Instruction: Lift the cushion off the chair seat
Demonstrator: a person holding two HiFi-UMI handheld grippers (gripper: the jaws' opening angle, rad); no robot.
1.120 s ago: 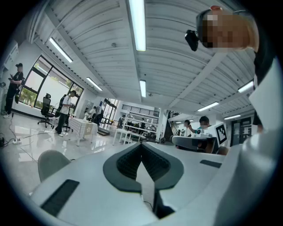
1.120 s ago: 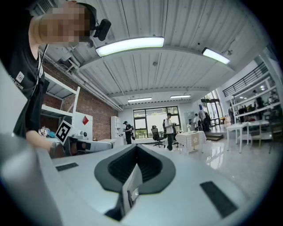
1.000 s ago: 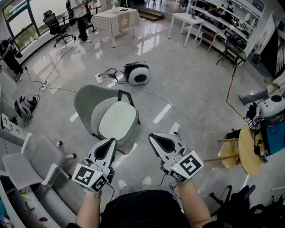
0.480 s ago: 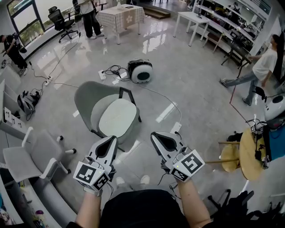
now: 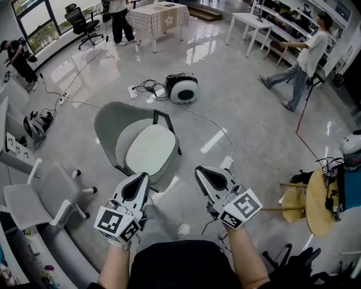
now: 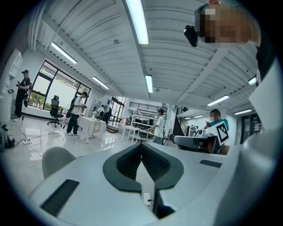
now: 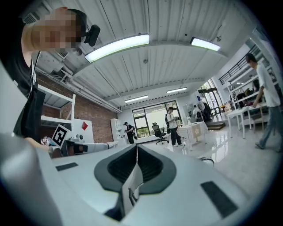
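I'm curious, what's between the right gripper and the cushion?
Head view shows only bare floor and the chair's grey rim between right gripper and cushion.

Head view, lower centre: front rim of the chair (image 5: 113, 127) is hidden behind the left gripper (image 5: 141, 179). Near edge of the cushion (image 5: 149, 149) runs under the same tip; can't tell the gap. Chair legs mostly hidden under the seat. Left gripper view: only the chair's top shows lower left, the rest is blocked by the gripper body. Person (image 5: 119, 17) at top is cut by the top edge. Grey chair (image 5: 39, 197) is cut by the left edge. White round unit (image 5: 183, 89) is too small to identify. Blue item (image 5: 350, 186) is cut by the right edge. 2 forearms (image 5: 115, 265) are cut off at the bottom.
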